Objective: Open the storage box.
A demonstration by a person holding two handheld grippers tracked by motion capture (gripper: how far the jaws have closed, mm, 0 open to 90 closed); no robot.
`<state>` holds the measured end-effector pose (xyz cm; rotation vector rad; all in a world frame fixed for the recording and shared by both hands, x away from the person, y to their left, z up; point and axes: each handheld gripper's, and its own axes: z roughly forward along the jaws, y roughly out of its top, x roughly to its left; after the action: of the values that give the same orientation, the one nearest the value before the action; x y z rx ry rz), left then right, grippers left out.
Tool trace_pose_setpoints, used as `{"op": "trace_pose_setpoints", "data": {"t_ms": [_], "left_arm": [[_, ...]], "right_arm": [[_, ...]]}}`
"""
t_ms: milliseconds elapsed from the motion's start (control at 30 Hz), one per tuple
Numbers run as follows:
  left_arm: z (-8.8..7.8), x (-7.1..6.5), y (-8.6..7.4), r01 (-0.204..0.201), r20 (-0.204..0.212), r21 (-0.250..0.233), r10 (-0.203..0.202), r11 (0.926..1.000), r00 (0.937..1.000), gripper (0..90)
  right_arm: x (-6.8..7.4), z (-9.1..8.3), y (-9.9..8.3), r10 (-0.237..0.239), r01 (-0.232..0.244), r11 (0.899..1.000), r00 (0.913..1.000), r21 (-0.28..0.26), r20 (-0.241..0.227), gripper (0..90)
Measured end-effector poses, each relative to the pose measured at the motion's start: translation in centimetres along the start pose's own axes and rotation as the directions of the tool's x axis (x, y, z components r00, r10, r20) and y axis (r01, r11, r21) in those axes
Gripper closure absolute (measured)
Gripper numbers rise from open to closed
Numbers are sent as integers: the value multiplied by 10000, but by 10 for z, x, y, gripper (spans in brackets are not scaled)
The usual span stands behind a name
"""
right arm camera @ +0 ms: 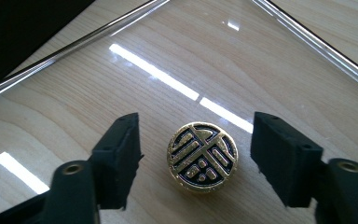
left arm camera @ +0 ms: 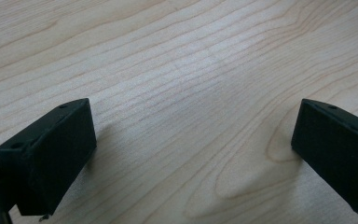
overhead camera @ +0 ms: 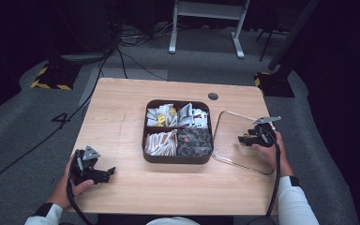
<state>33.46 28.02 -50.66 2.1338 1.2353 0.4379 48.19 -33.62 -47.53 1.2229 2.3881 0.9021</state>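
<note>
A round gold and black coin-shaped piece (right arm camera: 203, 156) with a raised pattern lies flat on a clear tray (right arm camera: 74, 44). My right gripper (right arm camera: 196, 140) stands open around it, one jaw on each side, with a gap between each pad and the piece. In the high view the right gripper (overhead camera: 241, 139) hovers low over the clear tray (overhead camera: 236, 115) at the table's right. My left gripper (overhead camera: 108, 173) rests near the front left of the table. The left gripper (left arm camera: 193, 126) is open wide over bare wood with nothing between its jaws.
A dark brown box (overhead camera: 176, 160) with four compartments of packets and small items sits mid-table, just left of the clear tray. A dark round grommet (overhead camera: 213, 96) is set in the table's far edge. Cables and a stand's legs (overhead camera: 206, 28) lie on the floor beyond.
</note>
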Motion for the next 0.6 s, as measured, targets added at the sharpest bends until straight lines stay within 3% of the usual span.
{"op": "trace_pose_setpoints", "data": {"t_ms": [133,333,600], "left_arm": [[0,0,0,-14,13,6,14,10000,10000,1],[1,1,1,-54,22,-20,54,10000,10000,0],[0,1,1,-83,101,31,83,10000,9999,1]], "right_arm": [[0,-2,1,127,-125,9997,9999,-207,83,208],[1,-8,2,253,-245,9979,9996,-602,115,168],[5,-19,6,319,-310,9930,9995,-1142,66,204]]}}
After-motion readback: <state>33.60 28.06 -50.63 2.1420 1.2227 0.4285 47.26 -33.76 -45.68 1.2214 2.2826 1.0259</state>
